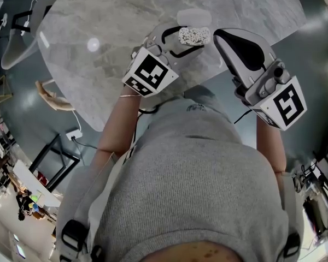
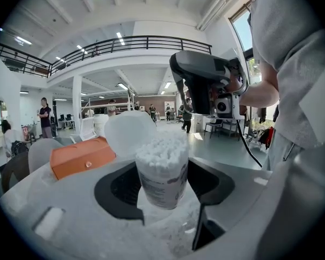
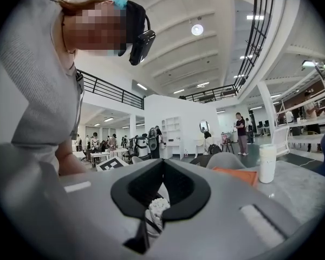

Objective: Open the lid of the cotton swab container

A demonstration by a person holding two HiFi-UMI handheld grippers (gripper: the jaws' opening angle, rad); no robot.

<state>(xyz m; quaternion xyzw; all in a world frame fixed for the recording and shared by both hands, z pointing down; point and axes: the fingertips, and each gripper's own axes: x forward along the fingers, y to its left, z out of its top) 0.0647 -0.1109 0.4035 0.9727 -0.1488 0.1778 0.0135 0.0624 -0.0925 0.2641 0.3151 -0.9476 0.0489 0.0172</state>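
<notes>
Cotton swab container (image 2: 162,172) with its lid (image 2: 131,133) tipped back and white swab tips showing; it is clamped by its sides between the wide-set jaws of the left gripper (image 1: 188,38), over the marble table (image 1: 98,75) close to the near edge. Bare tabletop spreads far and left; an orange box (image 2: 81,157) lies far left. Whether the lid is attached cannot be seen. Right gripper (image 1: 223,37), jaws closed on nothing, is level just right of the container; both forearms reach forward.
</notes>
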